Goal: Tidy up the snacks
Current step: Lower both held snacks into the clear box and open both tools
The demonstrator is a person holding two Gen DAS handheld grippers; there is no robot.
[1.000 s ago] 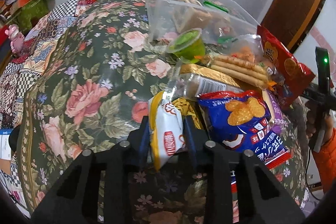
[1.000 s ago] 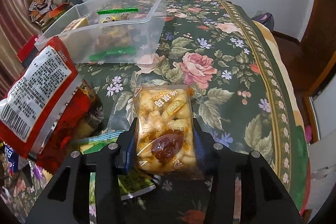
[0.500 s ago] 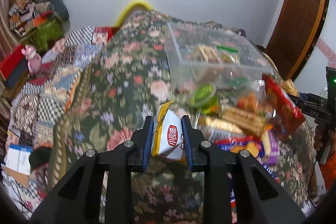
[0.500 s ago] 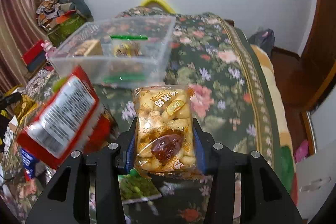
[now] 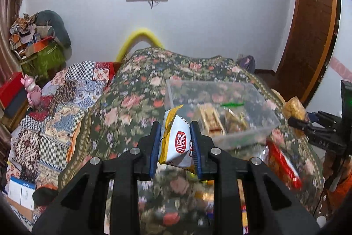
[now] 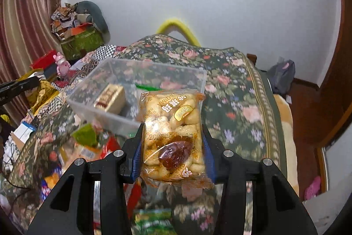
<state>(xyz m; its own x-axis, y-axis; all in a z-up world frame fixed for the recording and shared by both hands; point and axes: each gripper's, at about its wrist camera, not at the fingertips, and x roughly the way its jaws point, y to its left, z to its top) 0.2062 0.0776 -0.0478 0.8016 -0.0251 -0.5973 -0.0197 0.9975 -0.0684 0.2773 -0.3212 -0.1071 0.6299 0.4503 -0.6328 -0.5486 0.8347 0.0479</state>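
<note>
My left tongs [image 5: 175, 144] stayed clamped on white sachet [image 5: 176, 142] | right tongs [image 6: 172, 147] kept gripping puffed-snack pack [image 6: 173, 136] | I'd raised both from snack pile [image 6: 88, 147] toward clear bin [image 6: 136, 89] on bed [image 6: 242, 107]

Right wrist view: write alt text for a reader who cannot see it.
The right gripper clamps a clear packet of golden puffed snacks above a floral bedspread. Behind it sits a clear plastic bin holding a gold box, with loose snack packets heaped at lower left.
</note>
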